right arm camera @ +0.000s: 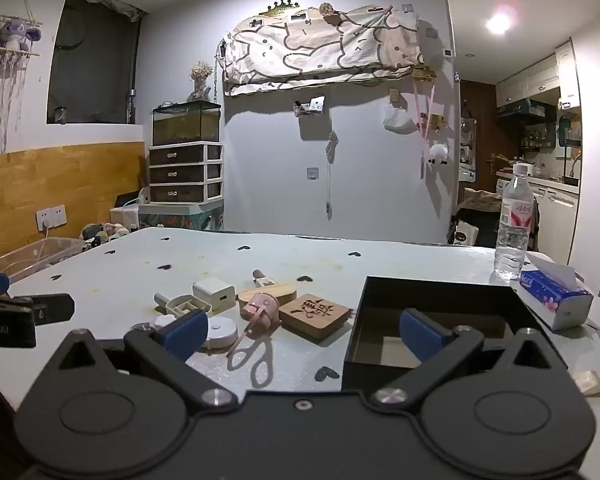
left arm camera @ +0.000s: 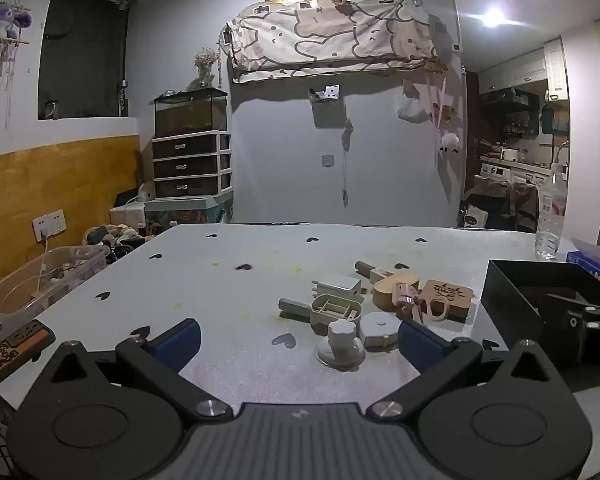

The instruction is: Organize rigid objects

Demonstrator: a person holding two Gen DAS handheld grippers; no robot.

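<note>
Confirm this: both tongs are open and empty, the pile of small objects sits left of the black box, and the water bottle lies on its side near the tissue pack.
One thing is wrong: the water bottle stands upright, not on its side, as the right wrist view shows. The rest holds: left tongs and right tongs open and empty, the pile left of the black box, the bottle near the tissue pack.

Left tool wide open above grey heart-print table; white suction-cup knob near right blue pad; black open box right.
</note>
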